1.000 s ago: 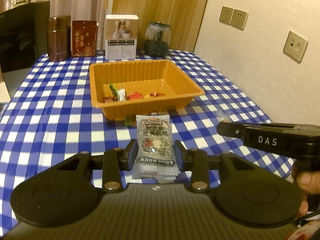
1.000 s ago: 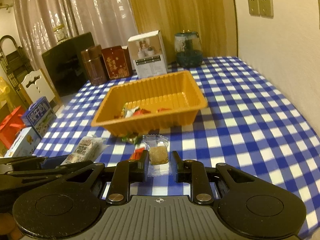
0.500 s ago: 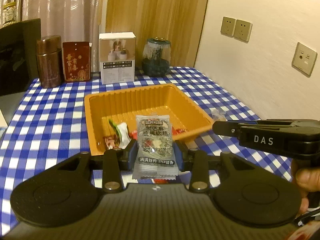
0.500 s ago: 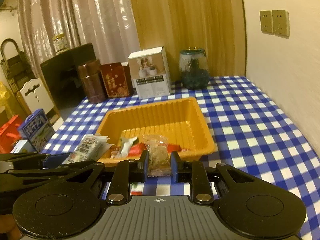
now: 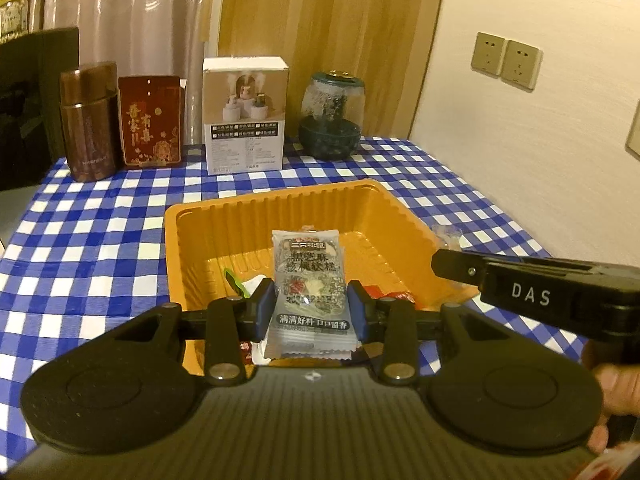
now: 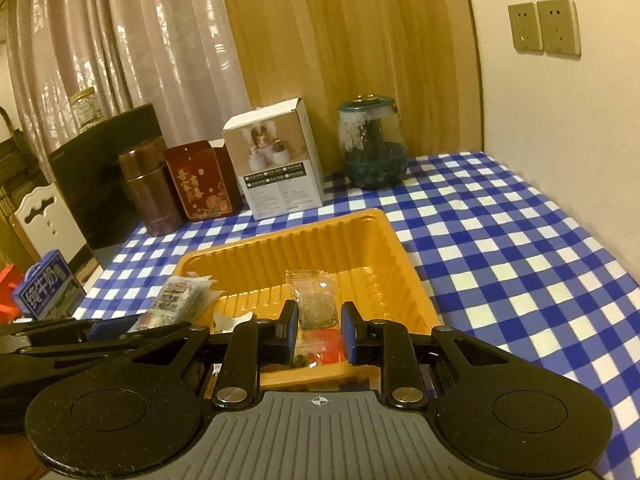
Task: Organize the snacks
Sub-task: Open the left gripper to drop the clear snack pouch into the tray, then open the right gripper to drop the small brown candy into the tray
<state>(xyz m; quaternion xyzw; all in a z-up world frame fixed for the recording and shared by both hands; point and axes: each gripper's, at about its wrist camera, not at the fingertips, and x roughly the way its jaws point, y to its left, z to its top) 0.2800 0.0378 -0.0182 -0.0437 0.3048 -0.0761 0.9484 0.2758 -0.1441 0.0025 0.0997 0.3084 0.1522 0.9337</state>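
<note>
An orange plastic tray [image 5: 192,240] [image 6: 404,264] sits on the blue checked table, with a few small wrapped snacks [image 6: 324,350] in it. My left gripper [image 5: 311,307] is shut on a grey snack packet [image 5: 310,280] and holds it over the tray's near part. The packet also shows in the right wrist view [image 6: 172,300]. My right gripper [image 6: 319,334] holds a small clear packet with a brown square snack [image 6: 314,300] between its jaws above the tray. The right gripper's finger [image 5: 520,276] shows beside the tray in the left wrist view.
At the table's back stand a brown canister [image 5: 88,120], a red box [image 5: 150,122], a white carton [image 5: 245,114] and a glass jar [image 5: 332,116]. A wall with sockets [image 5: 506,60] runs along the right. A blue milk carton [image 6: 44,288] stands off the table's left.
Both grippers have lifted their packets from the table in front of the tray and carried them forward over the tray. The right gripper's jaws now stand wider around its packet.
</note>
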